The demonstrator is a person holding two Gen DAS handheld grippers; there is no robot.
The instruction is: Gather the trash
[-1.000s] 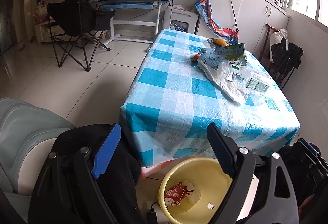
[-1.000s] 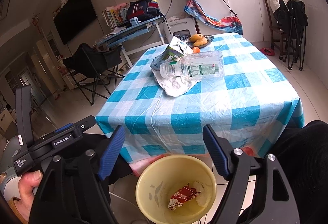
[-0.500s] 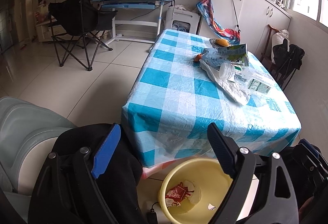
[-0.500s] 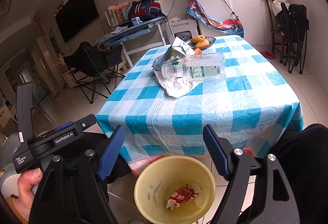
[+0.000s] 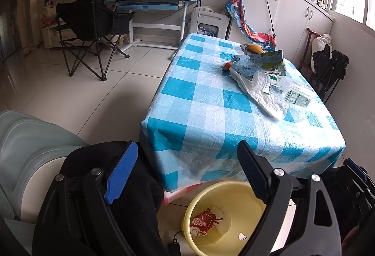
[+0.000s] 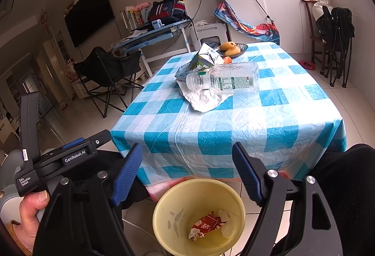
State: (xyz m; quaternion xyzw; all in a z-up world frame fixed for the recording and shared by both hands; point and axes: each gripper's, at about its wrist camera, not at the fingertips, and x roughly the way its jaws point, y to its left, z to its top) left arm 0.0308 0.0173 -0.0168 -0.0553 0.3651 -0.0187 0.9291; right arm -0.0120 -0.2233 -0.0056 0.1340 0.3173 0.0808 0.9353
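Both wrist views look forward and down past their own fingers, sharing the bin (image 5: 225, 213) (image 6: 199, 216) below and table (image 5: 211, 115) (image 6: 234, 120) ahead.

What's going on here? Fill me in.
A seated person holds a gripper in each hand, clearing trash from a table with a blue-checked cloth. Both the left gripper and the right gripper are open and empty, poised over a yellow bin on the floor that already holds a red wrapper. Left on the table are a clear plastic bottle lying on its side, a carton and a crumpled white bag.
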